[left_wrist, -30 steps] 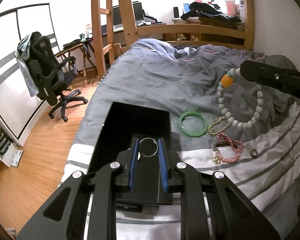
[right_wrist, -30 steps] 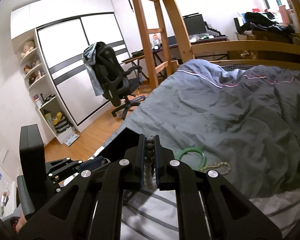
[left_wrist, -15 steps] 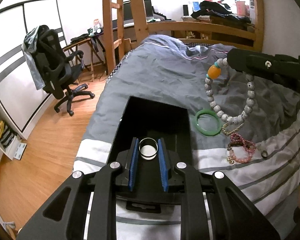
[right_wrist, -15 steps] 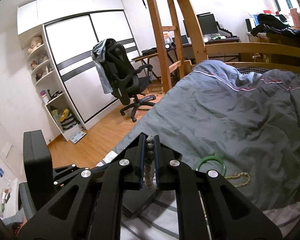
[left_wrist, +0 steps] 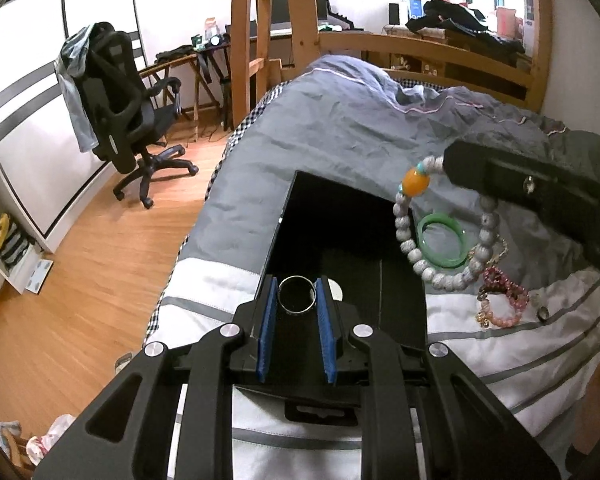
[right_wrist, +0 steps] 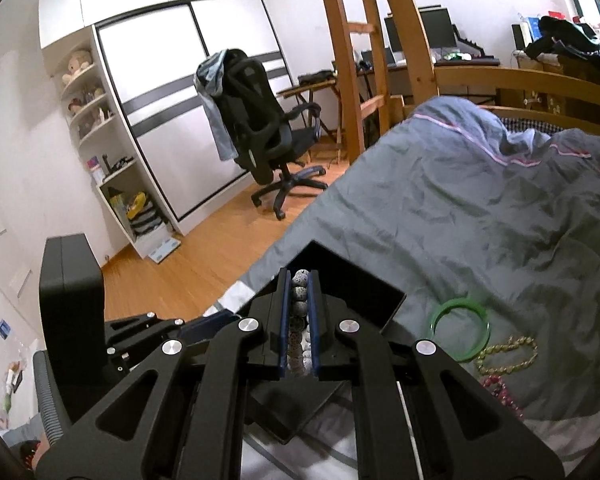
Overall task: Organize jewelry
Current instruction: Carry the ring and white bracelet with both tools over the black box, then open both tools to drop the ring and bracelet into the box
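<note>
Left tongs (left_wrist: 297, 300) angled down, pinching silver ring (left_wrist: 297, 299) over black box (left_wrist: 352, 240).

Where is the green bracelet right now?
The green bracelet lies flat on the grey blanket, just right of the black box in the left wrist view. The gold chain lies right beside it.

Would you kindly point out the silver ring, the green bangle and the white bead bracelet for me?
silver ring (left_wrist: 298, 294), left wrist view, on its near rim between the blue pads.
green bangle (left_wrist: 444, 261), left wrist view, on its near band.
white bead bracelet (left_wrist: 405, 227), left wrist view, on a bead of its hanging left side.
</note>
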`<act>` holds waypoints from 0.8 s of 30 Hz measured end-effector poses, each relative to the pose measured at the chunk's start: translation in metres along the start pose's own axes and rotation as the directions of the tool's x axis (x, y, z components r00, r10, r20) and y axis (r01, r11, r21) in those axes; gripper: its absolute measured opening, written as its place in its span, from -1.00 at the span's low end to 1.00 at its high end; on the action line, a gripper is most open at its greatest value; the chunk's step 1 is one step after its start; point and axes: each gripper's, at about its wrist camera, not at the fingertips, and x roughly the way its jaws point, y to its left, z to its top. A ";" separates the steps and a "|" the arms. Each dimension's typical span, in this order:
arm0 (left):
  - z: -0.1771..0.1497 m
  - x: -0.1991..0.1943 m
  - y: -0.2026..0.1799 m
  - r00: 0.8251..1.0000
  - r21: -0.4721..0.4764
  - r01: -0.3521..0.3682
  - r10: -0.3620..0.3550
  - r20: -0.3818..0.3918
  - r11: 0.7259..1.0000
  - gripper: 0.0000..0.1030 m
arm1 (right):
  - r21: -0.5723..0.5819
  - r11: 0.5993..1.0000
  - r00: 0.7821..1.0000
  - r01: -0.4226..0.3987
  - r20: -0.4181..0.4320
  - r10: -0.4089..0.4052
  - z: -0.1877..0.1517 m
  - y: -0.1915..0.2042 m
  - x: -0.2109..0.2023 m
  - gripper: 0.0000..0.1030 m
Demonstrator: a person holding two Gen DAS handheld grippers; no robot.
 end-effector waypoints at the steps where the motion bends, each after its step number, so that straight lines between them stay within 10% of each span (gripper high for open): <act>1: -0.001 0.002 0.000 1.000 0.002 -0.005 0.005 -0.007 1.000 -0.62 | -0.001 1.000 1.000 0.001 -0.008 -0.001 -0.001 0.000 0.002 -0.82; 19: -0.003 0.004 0.002 1.000 -0.009 -0.018 0.018 -0.026 1.000 -0.41 | 0.023 0.999 0.995 -0.022 -0.102 0.025 -0.001 0.010 0.025 -0.81; 21: -0.002 0.003 0.003 1.000 -0.007 -0.018 0.018 -0.022 1.000 -0.29 | 0.029 0.999 0.994 -0.020 -0.105 0.023 0.001 0.010 0.025 -0.64; 24: -0.001 -0.006 0.005 0.993 -0.015 -0.112 0.113 0.034 0.994 0.63 | 0.049 0.999 0.996 -0.003 -0.088 0.007 0.004 0.005 0.020 0.17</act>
